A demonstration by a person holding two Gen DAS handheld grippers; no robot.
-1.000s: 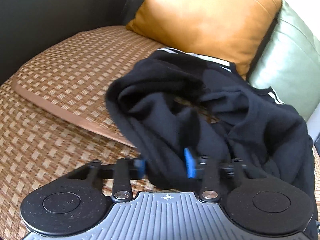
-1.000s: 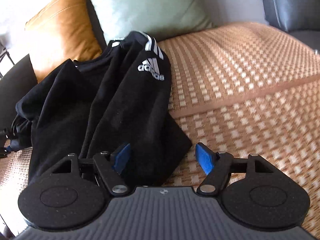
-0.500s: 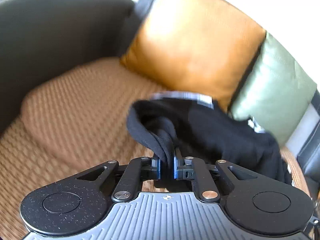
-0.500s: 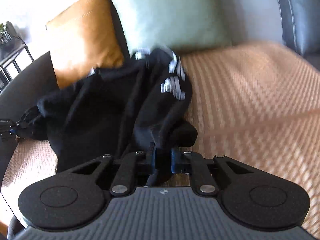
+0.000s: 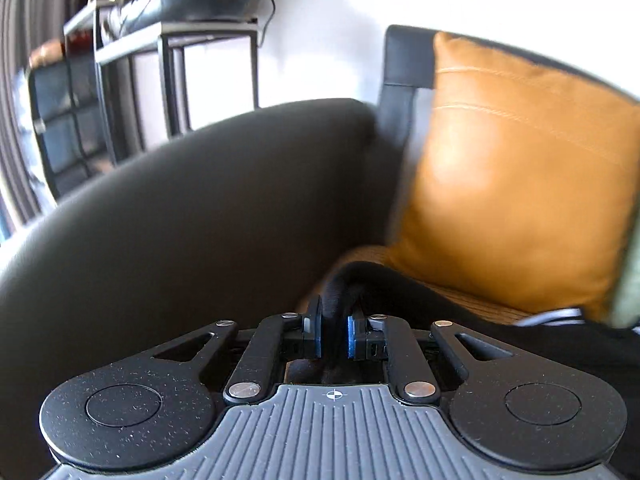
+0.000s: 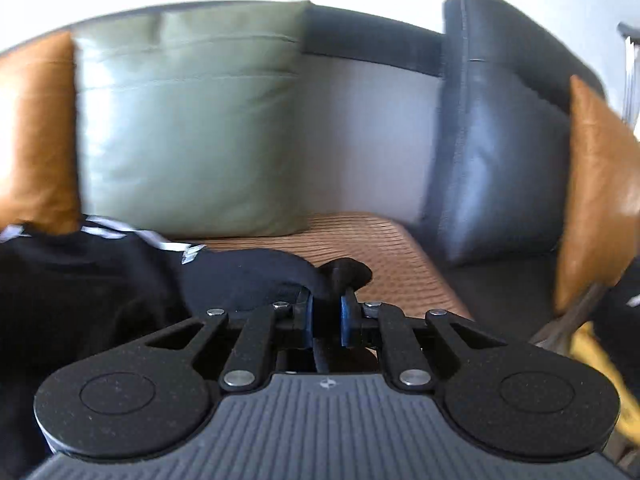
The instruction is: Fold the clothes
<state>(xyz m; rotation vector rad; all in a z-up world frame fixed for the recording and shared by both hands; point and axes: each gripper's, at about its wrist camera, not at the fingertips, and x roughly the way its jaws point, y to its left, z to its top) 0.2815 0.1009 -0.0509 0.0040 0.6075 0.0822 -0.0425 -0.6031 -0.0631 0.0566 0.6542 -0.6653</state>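
**Q:** So, what are the two claws doing?

**A:** Each is closed on black cloth. The left claw [image 5: 331, 332] pinches a bunched edge of the black garment [image 5: 500, 332]; the right claw [image 6: 325, 322] pinches another bunched edge. The garment [image 6: 80, 280], with white stripes, hangs between them above the woven sofa seat [image 6: 360, 236], in front of an orange cushion [image 5: 520, 184] and a green cushion [image 6: 188, 132].

**Q:** What could go wrong?

**A:** Both grips look thick and rolled, so I judge cloth could slide out of the blue pads [image 5: 317, 334] if pulled taut. Uneven pulling might twist the garment, leaving it lopsided when laid down. The views are blurred, so how flat it hangs is unclear.

**Q:** Any containers?

**A:** None hold clothes. A shelf unit [image 5: 168, 80] stands behind the armrest; its contents are too blurred to name.
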